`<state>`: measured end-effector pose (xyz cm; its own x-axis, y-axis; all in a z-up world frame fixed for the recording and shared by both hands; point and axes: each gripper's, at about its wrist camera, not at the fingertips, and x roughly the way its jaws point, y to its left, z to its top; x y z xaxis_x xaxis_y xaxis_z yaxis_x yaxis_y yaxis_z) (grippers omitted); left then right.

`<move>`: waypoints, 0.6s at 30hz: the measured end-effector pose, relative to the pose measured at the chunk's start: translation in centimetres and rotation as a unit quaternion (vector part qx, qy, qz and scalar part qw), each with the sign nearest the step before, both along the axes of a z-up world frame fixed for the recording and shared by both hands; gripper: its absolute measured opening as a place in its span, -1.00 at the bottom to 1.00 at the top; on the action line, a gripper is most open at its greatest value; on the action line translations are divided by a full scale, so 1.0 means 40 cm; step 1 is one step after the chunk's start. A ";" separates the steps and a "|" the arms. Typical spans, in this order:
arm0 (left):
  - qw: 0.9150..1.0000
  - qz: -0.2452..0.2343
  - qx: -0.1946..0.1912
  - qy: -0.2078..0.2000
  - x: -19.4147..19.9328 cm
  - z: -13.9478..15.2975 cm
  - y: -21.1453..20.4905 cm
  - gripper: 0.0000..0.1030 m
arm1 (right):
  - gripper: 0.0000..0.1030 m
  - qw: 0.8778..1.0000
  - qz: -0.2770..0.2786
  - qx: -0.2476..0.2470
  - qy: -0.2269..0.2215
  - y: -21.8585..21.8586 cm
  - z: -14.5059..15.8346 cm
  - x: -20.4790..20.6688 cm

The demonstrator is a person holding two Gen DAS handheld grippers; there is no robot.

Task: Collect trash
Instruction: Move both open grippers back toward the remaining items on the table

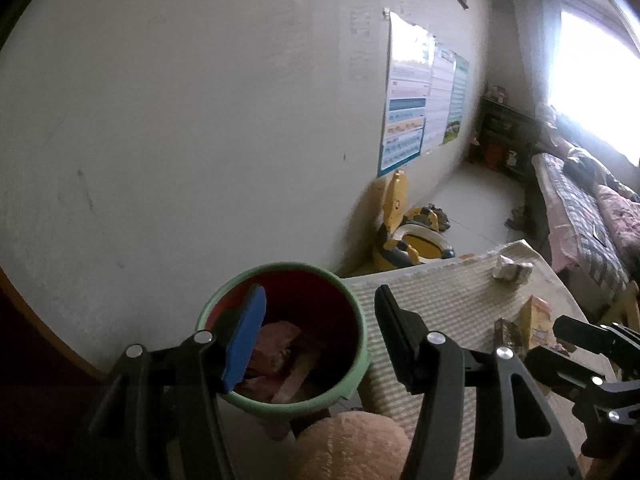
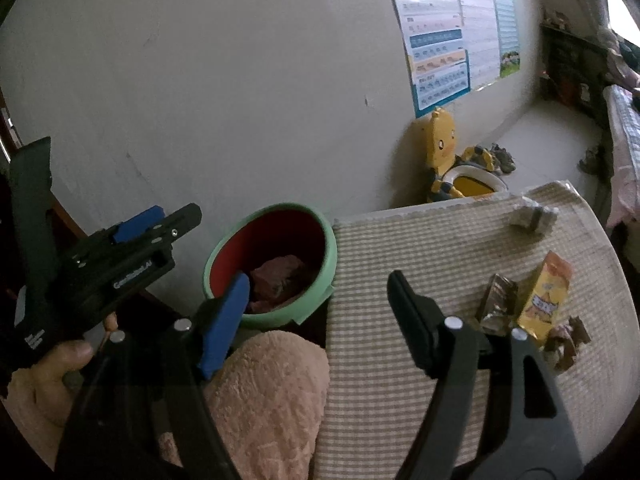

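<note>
A green bin with a red liner stands at the table's left edge, with pinkish trash inside. My left gripper hovers open over the bin's right rim, empty. In the right wrist view the bin is left of the checked tablecloth, and my right gripper stands open and empty above its near rim. On the cloth lie a yellow packet, a brown wrapper, a second brown wrapper and a crumpled pale wrapper. A hand holds the left gripper at far left.
A pink fuzzy sleeve fills the foreground below the bin. A yellow child's potty stands on the floor by the white wall, beyond the table. A bed runs along the right side under a bright window. Posters hang on the wall.
</note>
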<state>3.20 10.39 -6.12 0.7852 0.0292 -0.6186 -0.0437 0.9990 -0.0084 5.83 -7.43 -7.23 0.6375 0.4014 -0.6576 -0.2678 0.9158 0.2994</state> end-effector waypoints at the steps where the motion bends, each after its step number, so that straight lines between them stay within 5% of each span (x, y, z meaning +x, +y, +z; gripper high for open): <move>1: 1.000 -0.002 0.000 0.000 -0.002 0.000 -0.005 0.05 | 0.36 1.000 -0.003 0.001 0.000 -0.007 0.000 -0.004; 18: 0.998 -0.056 -0.007 0.000 -0.027 -0.018 -0.115 0.06 | 0.44 0.994 -0.091 0.002 0.054 -0.203 -0.105 -0.079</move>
<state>2.14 5.80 -6.84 0.7832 -0.0668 -0.6181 0.0682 0.9974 -0.0214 2.69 -15.55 -11.42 0.6251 0.2882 -0.7254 -0.0637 0.9451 0.3205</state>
